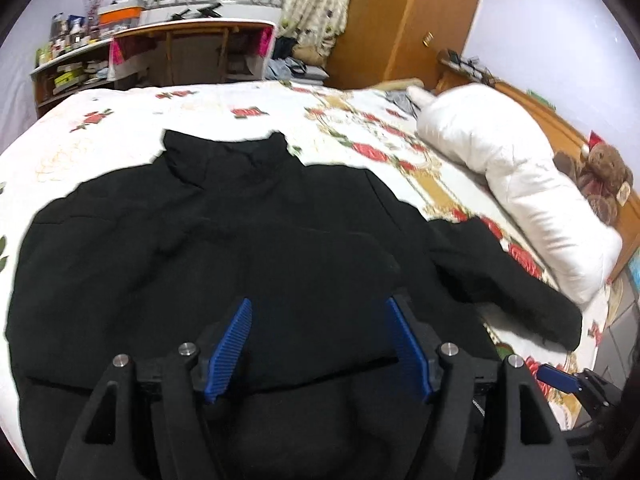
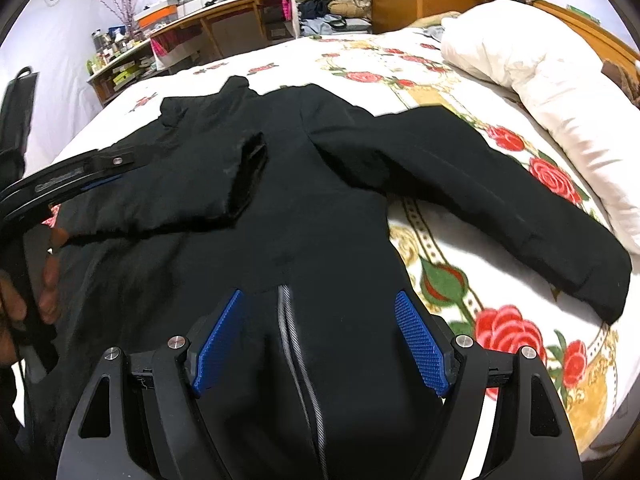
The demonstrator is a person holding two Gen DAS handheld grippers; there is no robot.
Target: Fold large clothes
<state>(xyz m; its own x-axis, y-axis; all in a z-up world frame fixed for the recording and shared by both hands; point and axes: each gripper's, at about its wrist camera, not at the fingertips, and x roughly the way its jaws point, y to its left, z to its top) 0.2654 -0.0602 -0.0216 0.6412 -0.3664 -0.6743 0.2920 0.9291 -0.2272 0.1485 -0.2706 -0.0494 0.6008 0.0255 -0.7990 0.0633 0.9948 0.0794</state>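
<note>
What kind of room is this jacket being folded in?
Most likely a home bedroom. The black jacket lies spread on a bed with a rose-print bedspread, a white pillow and a teddy bear sit by the headboard, and a wooden wardrobe stands behind.

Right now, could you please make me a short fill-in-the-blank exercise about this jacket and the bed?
1. The jacket on the bed is ____ in colour.
2. The bedsheet is printed with red ____.
3. One sleeve stretches out toward the white ____.
4. The right gripper has its jaws ____.

Missing words: black; roses; pillow; open
</note>
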